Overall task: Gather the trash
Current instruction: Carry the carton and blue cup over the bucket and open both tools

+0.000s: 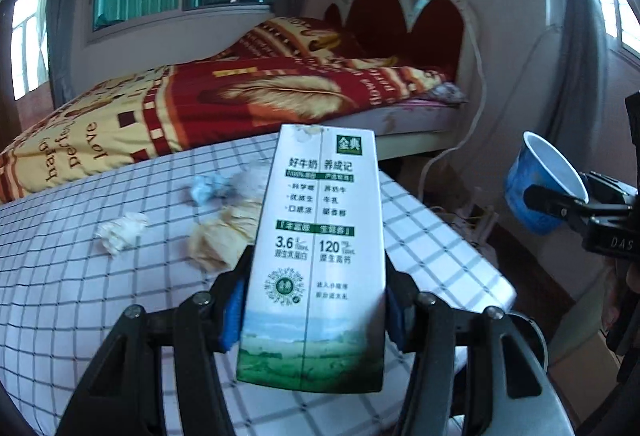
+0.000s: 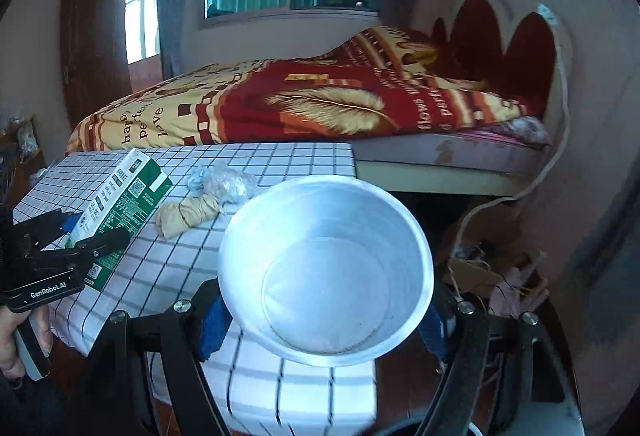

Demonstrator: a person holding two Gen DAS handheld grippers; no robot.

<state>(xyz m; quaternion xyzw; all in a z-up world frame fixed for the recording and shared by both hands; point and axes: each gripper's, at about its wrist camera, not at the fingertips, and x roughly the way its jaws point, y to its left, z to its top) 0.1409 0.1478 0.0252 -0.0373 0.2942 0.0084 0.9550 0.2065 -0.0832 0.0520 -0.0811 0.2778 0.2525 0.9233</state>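
Note:
My left gripper (image 1: 316, 312) is shut on a white and green milk carton (image 1: 320, 252) and holds it upright above the checked table (image 1: 80, 296). The carton also shows in the right wrist view (image 2: 120, 204). My right gripper (image 2: 324, 320) is shut on an empty blue paper bowl (image 2: 324, 272) with a white inside, held past the table's right edge; the bowl also shows in the left wrist view (image 1: 540, 184). Crumpled paper lies on the table: a white wad (image 1: 120, 232), a blue wad (image 1: 208, 188), a tan wad (image 1: 224, 236) and a clear plastic wad (image 2: 232, 184).
A bed with a red and yellow quilt (image 1: 200, 108) stands right behind the table. A white cable (image 2: 556, 156) hangs by the headboard. Clutter lies on the floor to the right of the table (image 2: 500, 276). A dark round rim (image 1: 528, 340) shows below the table's right edge.

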